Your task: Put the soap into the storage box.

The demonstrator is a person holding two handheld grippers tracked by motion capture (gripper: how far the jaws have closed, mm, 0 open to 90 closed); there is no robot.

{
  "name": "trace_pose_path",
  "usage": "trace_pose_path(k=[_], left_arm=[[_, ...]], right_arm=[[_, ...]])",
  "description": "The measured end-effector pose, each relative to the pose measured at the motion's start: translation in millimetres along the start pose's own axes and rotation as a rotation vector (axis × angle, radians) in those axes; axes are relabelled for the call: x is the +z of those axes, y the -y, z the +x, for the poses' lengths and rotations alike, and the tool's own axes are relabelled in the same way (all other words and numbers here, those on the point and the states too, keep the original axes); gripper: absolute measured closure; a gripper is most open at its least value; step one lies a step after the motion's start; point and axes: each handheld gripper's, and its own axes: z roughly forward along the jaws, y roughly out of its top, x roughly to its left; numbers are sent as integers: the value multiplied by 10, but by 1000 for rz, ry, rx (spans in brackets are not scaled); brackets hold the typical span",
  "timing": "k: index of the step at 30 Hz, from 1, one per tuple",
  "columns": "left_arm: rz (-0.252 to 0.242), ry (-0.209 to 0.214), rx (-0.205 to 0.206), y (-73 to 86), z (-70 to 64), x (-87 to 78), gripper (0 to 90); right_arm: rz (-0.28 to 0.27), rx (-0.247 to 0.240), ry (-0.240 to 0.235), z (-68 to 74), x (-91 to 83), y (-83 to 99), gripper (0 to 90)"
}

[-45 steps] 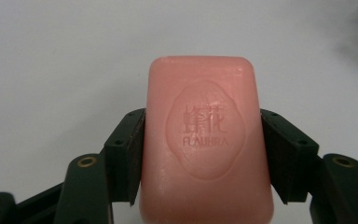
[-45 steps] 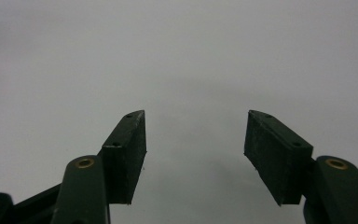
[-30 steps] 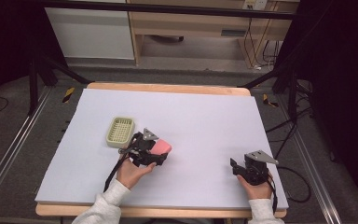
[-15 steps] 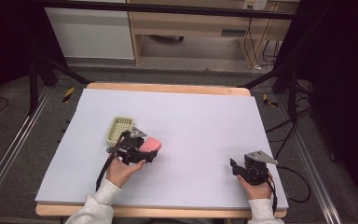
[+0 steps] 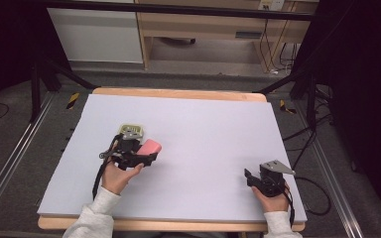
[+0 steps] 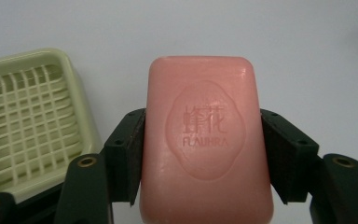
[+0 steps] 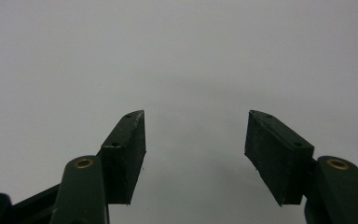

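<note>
Over pale surface (image 5: 218, 129): left gripper (image 5: 146, 157) jaws clamped on pink soap (image 6: 207, 140) (long axis forward), just right of green dish (image 6: 28, 121); right gripper (image 7: 196, 154) wide, empty.

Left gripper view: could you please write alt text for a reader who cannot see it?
A pink soap bar, stamped FLAUHRA, is clamped between the two black jaws of the left tool above a white table. An empty pale green soap dish with a grid floor lies to its left.
</note>
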Motion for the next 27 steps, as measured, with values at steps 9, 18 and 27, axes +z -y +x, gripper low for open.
trace_pose_path(k=[9, 18, 27], left_arm=[[-8, -35, -24, -16, 158, -63, 374], [-14, -68, -52, -38, 322, -80, 374], [-19, -91, -66, -71, 427, -56, 374]], right_arm=[[0, -4, 1, -1, 2, -2, 382], [-4, -5, 0, 2, 7, -10, 382], [-4, -1, 0, 2, 12, -14, 378]])
